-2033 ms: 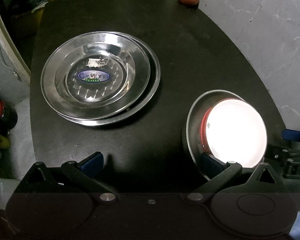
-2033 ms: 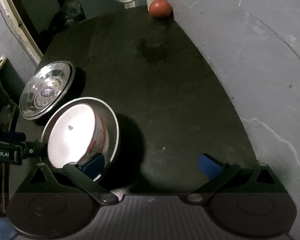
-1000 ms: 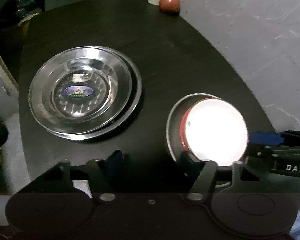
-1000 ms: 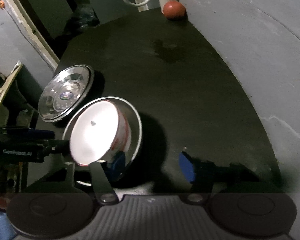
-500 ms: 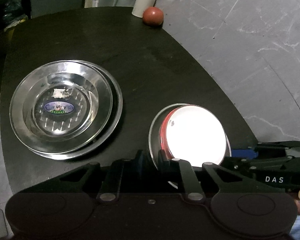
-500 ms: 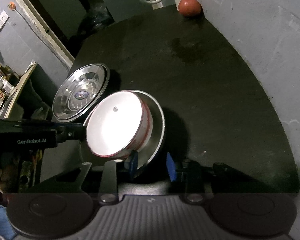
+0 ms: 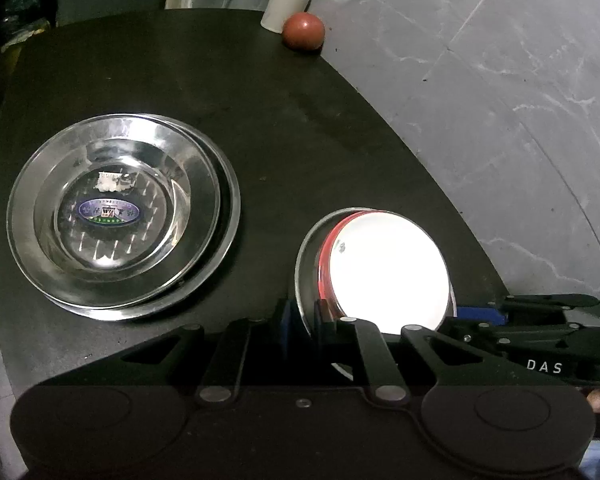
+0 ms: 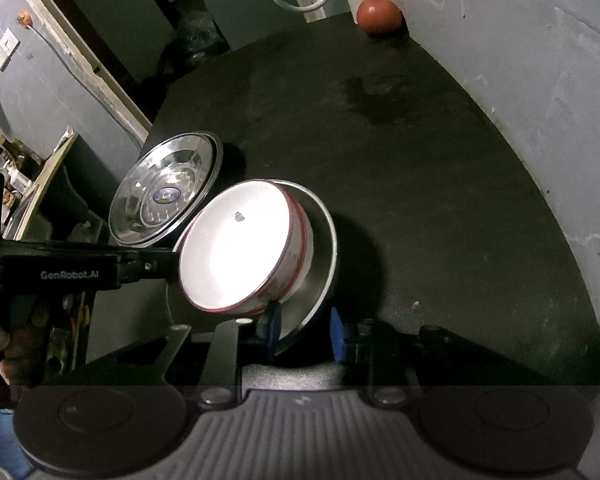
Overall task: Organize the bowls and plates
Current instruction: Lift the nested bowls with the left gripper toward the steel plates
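A white bowl [image 7: 388,272] with a red rim sits inside a steel bowl [image 7: 306,248] at the table's near right. My left gripper [image 7: 304,318] is shut on the steel bowl's near rim, one blue pad inside and one outside. From the other side my right gripper [image 8: 305,328] straddles the steel bowl [image 8: 324,256]; its jaws are closing, the inner pad against the wall and a narrow gap at the outer pad. The white bowl [image 8: 236,248] leans inside. Stacked steel plates [image 7: 120,216] [image 8: 166,192] lie to the left.
The round black table [image 7: 300,140] stands against a grey wall [image 7: 500,120] on the right. A red ball-like fruit [image 7: 303,31] and a white canister [image 7: 286,6] stand at the far edge. Clutter and a doorway lie beyond the table's left side.
Both grippers' jaws have come together from wide apart, each around the steel bowl's rim. Both views have tipped up, showing more of the far table.
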Tool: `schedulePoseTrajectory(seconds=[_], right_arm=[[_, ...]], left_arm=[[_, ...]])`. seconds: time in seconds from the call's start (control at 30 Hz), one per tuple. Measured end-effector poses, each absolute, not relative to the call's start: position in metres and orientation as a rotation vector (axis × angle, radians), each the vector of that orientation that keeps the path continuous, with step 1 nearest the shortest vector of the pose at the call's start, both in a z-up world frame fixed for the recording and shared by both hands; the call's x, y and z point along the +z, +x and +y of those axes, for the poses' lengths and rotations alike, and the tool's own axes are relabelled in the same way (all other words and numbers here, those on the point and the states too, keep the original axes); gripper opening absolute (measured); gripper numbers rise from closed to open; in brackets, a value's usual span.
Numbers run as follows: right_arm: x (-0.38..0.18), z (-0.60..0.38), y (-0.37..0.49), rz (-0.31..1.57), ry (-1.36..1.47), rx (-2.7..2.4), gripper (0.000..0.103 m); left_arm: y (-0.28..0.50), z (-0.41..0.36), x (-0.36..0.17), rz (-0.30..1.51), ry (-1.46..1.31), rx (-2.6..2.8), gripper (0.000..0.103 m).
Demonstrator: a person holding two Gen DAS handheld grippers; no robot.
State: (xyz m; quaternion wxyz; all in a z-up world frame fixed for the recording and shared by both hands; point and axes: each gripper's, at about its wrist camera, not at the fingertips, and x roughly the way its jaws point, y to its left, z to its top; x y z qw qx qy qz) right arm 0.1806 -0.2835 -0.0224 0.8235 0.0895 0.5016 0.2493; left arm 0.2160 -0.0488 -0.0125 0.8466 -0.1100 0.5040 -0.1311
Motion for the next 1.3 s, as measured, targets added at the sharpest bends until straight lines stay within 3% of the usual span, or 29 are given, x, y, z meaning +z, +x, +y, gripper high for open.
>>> schedulePoseTrajectory(seconds=[1.3], right_arm=[[-0.003, -0.277, 0.172, 0.99, 0.203, 0.555, 0.028]], left_arm=[[0.208, -0.031, 0.014, 1.021, -0.235, -0.261, 0.011]])
